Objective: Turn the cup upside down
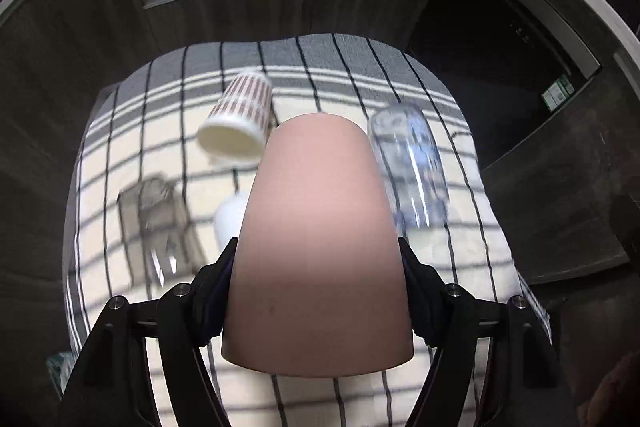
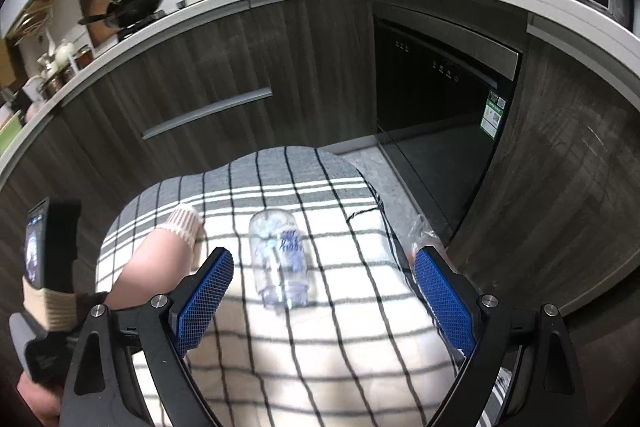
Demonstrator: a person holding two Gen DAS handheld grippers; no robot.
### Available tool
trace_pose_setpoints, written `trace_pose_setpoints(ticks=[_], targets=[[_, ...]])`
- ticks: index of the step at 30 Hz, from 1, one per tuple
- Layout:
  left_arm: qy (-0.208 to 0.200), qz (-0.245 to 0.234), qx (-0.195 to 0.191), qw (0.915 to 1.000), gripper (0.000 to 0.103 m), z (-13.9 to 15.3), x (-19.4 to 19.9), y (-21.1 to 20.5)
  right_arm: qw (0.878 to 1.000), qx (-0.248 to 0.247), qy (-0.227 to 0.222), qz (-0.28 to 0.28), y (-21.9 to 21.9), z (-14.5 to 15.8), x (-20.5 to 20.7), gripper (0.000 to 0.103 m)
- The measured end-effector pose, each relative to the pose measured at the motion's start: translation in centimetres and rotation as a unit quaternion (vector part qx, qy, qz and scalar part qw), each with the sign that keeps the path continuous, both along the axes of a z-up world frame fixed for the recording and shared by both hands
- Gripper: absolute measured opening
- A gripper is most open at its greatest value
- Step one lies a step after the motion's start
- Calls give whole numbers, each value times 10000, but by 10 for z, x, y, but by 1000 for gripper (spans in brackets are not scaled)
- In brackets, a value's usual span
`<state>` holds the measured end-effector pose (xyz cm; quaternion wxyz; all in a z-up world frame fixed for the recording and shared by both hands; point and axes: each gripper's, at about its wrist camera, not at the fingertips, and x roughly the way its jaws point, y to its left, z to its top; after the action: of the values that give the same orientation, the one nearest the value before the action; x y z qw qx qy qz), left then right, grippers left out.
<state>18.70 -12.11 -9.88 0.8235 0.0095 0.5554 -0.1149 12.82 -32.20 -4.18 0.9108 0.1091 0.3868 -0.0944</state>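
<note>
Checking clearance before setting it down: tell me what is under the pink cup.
Under the pink cup, held by the left gripper, lies the checked cloth. A white object shows partly at its left edge; the cup hides the rest of it and the cloth directly below.

Smooth matt pink cup (image 1: 316, 247), clear glossy glass tumbler (image 2: 280, 259), ribbed paper-like striped cup (image 1: 240, 119), woven checked cloth (image 2: 320, 339), matt black plastic fingers (image 2: 208, 287) with rough blue mesh pads, dark wood-grain cabinet (image 2: 208, 67)
</note>
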Motion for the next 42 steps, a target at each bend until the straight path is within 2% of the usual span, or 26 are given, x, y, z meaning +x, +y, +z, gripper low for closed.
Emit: trace_pose_setpoints(ticks=[3,9,16,20,22,27,32,38,42], targets=[[-111,26,-33,9999,72,-2,-36,6,9999,-58,-11,143,6,-2,-22,92],[-407,114,-68,9991,72,-24,-85,12,9988,-231,125,403,18,-17,-61,92],[-619,334,-150,9974,70,-53,-111,21,9969,-505,358,488,29,-40,-94,92],[-768,291,-176,9965,70,-57,-122,17,9949,-686,479,556,36,-48,-104,92],[-643,266,-243,9973,70,-62,-124,17,9942,-757,521,567,37,-50,-106,92],[-42,121,-373,9992,69,-87,-132,15,9931,-874,532,581,41,-47,-107,92],[-47,74,-368,9993,69,-91,-136,12,9912,-1047,510,624,46,-43,-104,92],[366,180,-472,9981,82,-101,-132,19,9912,-1039,519,640,49,-40,-101,92],[266,261,-619,9974,87,-86,-134,28,9913,-967,539,712,54,-35,-100,92]])
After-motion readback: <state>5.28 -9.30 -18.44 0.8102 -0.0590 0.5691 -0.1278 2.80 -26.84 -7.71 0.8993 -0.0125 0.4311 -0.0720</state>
